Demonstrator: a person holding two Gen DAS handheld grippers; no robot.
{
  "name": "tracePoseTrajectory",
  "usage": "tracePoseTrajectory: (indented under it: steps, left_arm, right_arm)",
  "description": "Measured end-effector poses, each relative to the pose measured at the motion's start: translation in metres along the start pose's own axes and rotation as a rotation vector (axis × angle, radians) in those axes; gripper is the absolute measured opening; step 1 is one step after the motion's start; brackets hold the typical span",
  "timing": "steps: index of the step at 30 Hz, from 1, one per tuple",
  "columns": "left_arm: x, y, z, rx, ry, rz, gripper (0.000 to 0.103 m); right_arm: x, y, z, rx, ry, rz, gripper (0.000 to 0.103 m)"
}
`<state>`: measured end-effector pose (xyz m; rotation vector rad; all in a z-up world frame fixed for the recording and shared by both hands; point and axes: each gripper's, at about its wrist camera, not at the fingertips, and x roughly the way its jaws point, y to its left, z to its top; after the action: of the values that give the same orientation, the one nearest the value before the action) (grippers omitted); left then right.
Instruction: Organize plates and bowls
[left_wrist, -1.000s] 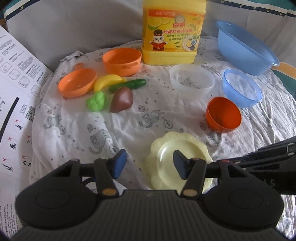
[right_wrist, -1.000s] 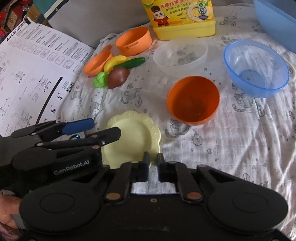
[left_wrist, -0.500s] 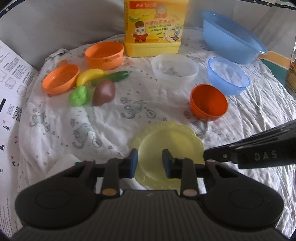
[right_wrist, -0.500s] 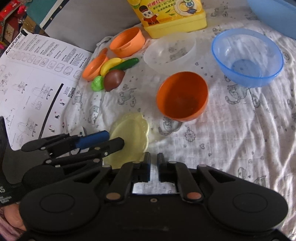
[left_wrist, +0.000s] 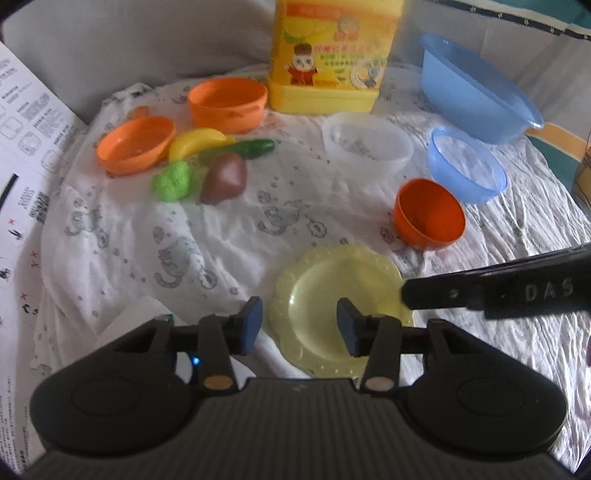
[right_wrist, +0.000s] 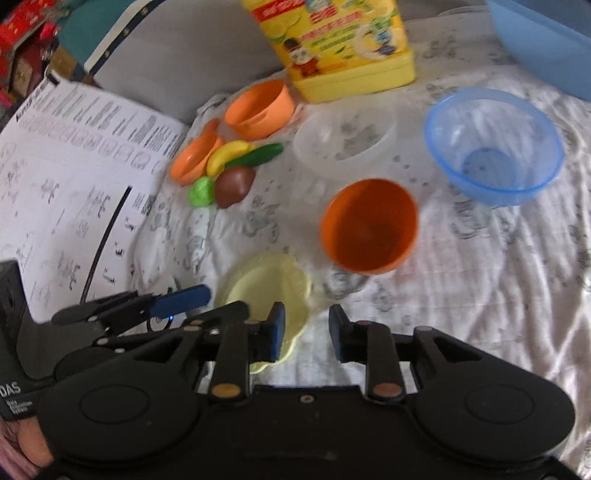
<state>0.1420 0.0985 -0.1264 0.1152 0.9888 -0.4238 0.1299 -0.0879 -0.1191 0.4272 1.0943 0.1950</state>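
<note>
A pale yellow scalloped plate (left_wrist: 332, 295) lies on the white cloth right in front of both grippers; it also shows in the right wrist view (right_wrist: 266, 288). My left gripper (left_wrist: 299, 328) is open and empty, its jaws over the plate's near left edge. My right gripper (right_wrist: 306, 332) is open and empty beside the plate's right edge. A deep orange bowl (left_wrist: 428, 214) (right_wrist: 369, 225) sits just beyond the plate. A small blue bowl (left_wrist: 467, 166) (right_wrist: 495, 147) and a clear bowl (left_wrist: 365, 142) (right_wrist: 345, 138) stand farther back.
A big blue basin (left_wrist: 476, 88) and a yellow detergent jug (left_wrist: 328, 55) stand at the back. Two light orange dishes (left_wrist: 227, 103) (left_wrist: 135, 147) sit by toy banana, cucumber, broccoli and a brown toy (left_wrist: 223, 179). A printed sheet (right_wrist: 66, 166) lies left.
My left gripper closed partway, then opened again. My right gripper went from shut to open. Both views shifted slightly over the plate.
</note>
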Motion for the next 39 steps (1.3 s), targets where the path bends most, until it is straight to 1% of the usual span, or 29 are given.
tracePoseTrajectory:
  steps: [3,5,6,9,12,15,17,20,22,28,33,35,36,37,38,39]
  left_arm:
    - [0.006,-0.002,0.000,-0.002,0.010,-0.013,0.044]
    - [0.006,-0.003,0.001,-0.012,0.012,-0.045,0.036]
    - [0.006,-0.005,0.001,-0.013,0.014,-0.051,0.036]
    - [0.006,-0.007,-0.001,-0.002,0.009,-0.041,0.036]
    - [0.006,-0.006,-0.002,-0.014,0.007,-0.033,0.038]
    - [0.006,-0.009,-0.001,-0.009,0.007,-0.022,0.032]
    - [0.004,-0.011,-0.001,-0.011,0.005,0.005,0.023]
    - [-0.002,-0.014,-0.001,-0.004,-0.005,0.022,0.020]
    - [-0.008,-0.018,-0.001,0.003,-0.007,0.023,0.020]
    - [-0.024,-0.025,-0.003,-0.027,-0.008,0.021,0.019]
    - [-0.053,-0.029,-0.010,-0.036,-0.030,0.026,0.019]
    - [-0.064,-0.029,-0.015,-0.045,-0.033,0.036,0.019]
    - [-0.068,-0.028,-0.018,-0.054,-0.033,0.039,0.019]
    - [-0.074,-0.027,-0.021,-0.066,-0.037,0.039,0.019]
    - [-0.079,-0.026,-0.025,-0.076,-0.040,0.040,0.015]
    - [-0.084,-0.025,-0.029,-0.088,-0.034,0.013,0.010]
  right_arm:
    - [0.005,0.000,-0.003,-0.003,0.002,-0.008,0.027]
    - [0.007,-0.002,-0.005,-0.003,0.002,-0.012,0.027]
    - [0.009,-0.002,-0.005,-0.003,0.000,-0.020,0.026]
    - [0.010,-0.004,-0.005,-0.005,-0.002,-0.019,0.025]
    - [0.010,-0.001,-0.007,-0.027,-0.007,-0.033,0.025]
    - [0.009,0.000,-0.008,-0.028,-0.014,-0.049,0.023]
    - [0.008,0.002,-0.009,-0.034,-0.017,-0.069,0.020]
    - [0.004,0.004,-0.010,-0.034,-0.023,-0.077,0.020]
    - [-0.001,0.002,-0.010,-0.030,-0.030,-0.080,0.020]
    - [-0.023,0.000,-0.013,-0.011,-0.046,-0.060,0.020]
    - [-0.046,0.008,-0.020,-0.018,-0.051,-0.032,0.020]
    - [-0.052,0.013,-0.025,-0.018,-0.044,-0.010,0.021]
    - [-0.055,0.016,-0.029,-0.020,-0.036,0.005,0.024]
    - [-0.056,0.019,-0.032,-0.024,-0.030,0.009,0.025]
    - [-0.058,0.023,-0.037,-0.037,-0.023,0.016,0.025]
    - [-0.059,0.026,-0.041,-0.041,-0.014,0.034,0.021]
